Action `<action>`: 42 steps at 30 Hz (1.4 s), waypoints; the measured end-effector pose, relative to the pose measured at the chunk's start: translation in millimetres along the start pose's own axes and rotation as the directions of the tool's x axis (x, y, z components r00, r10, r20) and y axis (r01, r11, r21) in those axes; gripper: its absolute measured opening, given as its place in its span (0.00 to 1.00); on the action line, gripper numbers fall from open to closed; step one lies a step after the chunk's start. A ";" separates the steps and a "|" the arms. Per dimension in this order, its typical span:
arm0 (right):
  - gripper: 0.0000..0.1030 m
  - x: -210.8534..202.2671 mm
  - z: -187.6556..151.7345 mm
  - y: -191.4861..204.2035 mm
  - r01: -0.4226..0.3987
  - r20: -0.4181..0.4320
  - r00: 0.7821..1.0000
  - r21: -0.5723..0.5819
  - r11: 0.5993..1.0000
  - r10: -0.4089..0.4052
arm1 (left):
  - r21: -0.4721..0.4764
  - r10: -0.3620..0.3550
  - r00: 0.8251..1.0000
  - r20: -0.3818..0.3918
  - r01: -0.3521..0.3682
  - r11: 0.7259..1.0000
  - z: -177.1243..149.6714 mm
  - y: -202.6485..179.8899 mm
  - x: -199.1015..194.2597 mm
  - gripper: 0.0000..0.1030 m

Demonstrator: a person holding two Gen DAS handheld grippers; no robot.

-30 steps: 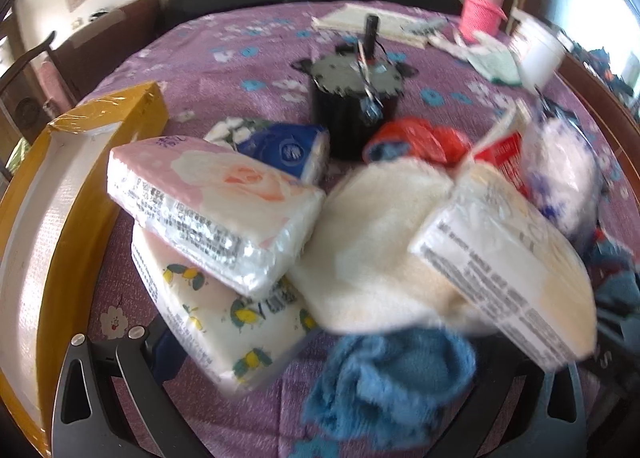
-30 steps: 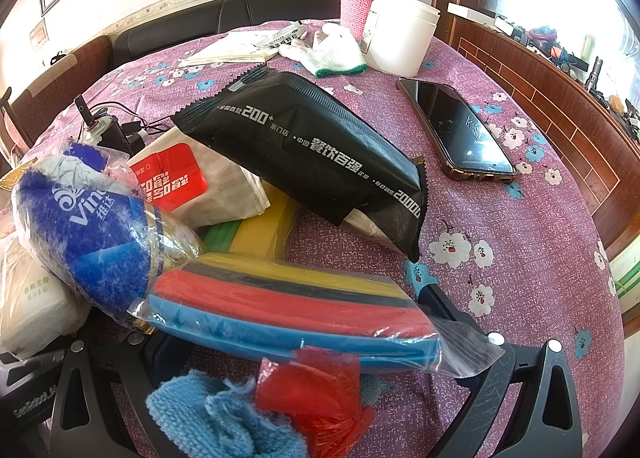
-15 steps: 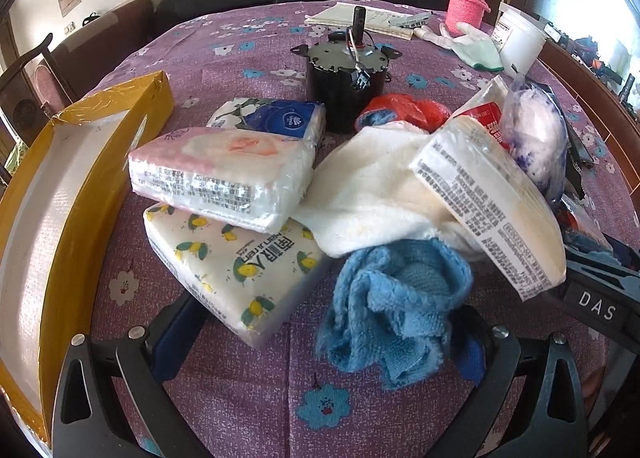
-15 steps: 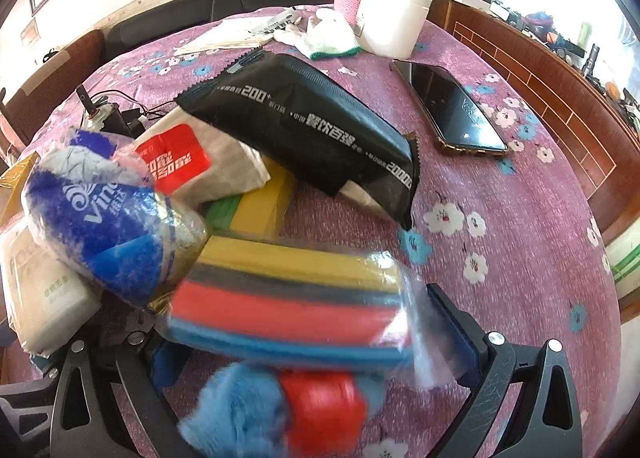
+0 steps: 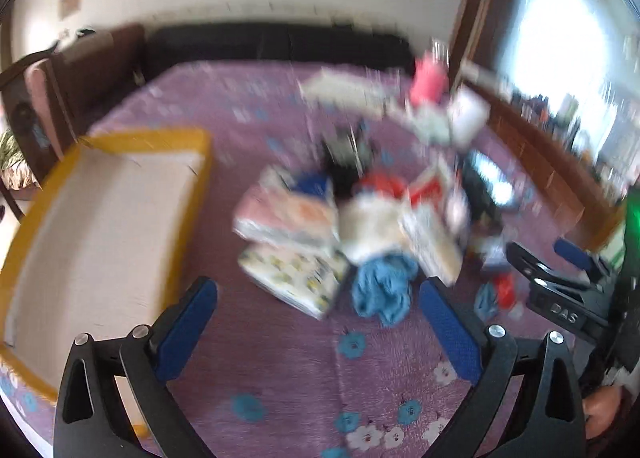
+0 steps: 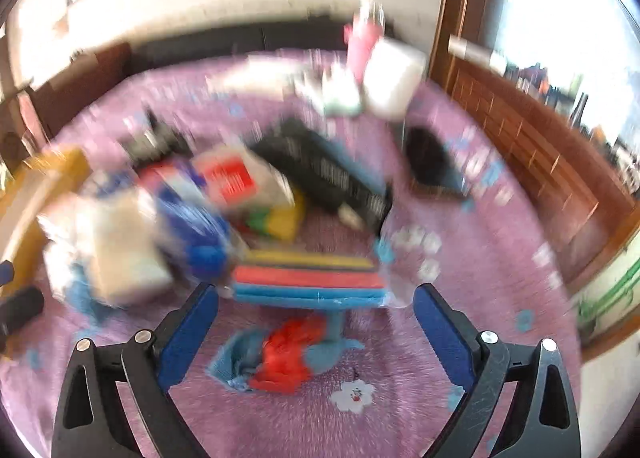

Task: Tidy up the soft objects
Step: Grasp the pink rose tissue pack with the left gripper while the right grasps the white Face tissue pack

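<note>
The heap of soft things sits in the middle of the purple flowered tablecloth [image 5: 280,358], and both my views of it are smeared by motion blur. In my left view, the blue towel [image 5: 382,292] lies crumpled at twelve o'clock from my left gripper [image 5: 318,322], just beyond the gap between its blue pads. At eleven o'clock from the towel is the lemon-print tissue pack [image 5: 292,276], with the pink tissue pack [image 5: 286,220] stacked on it. A white cloth [image 5: 368,228] lies at twelve o'clock from the towel, and a white printed packet [image 5: 430,246] leans at one o'clock. The yellow-rimmed box [image 5: 192,194] lies at nine o'clock of the heap, apart from it.

My left gripper is spread wide and holds nothing.

In my right view, a striped sponge pack [image 6: 308,280] lies crosswise at twelve o'clock from my right gripper [image 6: 316,328], past the fingertips. Nearer, between the pads but low on the cloth, is a red scrap on blue cloth [image 6: 286,356]. A blue-and-white bag [image 6: 196,226] sits at ten o'clock, a black pouch [image 6: 324,174] at twelve o'clock beyond the sponges, and a white tub [image 6: 394,80] far back.

My right gripper is also wide apart, with nothing gripped.
</note>
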State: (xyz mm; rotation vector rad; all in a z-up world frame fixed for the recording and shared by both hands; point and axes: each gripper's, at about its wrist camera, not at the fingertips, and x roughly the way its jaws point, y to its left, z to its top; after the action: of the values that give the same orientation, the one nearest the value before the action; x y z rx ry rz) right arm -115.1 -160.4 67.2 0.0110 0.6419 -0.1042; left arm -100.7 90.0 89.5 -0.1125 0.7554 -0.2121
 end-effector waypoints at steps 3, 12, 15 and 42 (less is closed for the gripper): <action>1.00 -26.8 2.0 0.9 -0.019 0.171 0.985 -0.002 1.000 0.019 | -0.049 -0.027 0.995 0.100 0.032 0.998 -4.6 23.8 -23.7 1.00; 1.00 25.2 3.0 -2.4 0.052 0.094 0.994 -0.013 0.999 -0.051 | -0.082 0.014 0.995 -0.098 -0.022 0.996 -23.2 42.9 13.0 1.00; 1.00 26.9 -5.0 -20.8 0.025 0.088 0.996 0.051 0.998 -0.029 | -0.060 -0.012 0.995 -0.100 0.006 0.998 -15.1 31.2 21.3 1.00; 1.00 47.9 -7.6 -34.8 -0.043 -0.006 0.999 0.148 0.988 0.044 | 0.293 -0.172 0.958 -0.227 0.236 0.927 20.3 -28.8 59.9 0.91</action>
State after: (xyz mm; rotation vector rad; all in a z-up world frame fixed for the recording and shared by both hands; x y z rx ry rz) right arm -85.0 -199.2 33.2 0.1690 0.6413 -0.1092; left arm -48.6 48.7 69.4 0.1391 0.8986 -0.5488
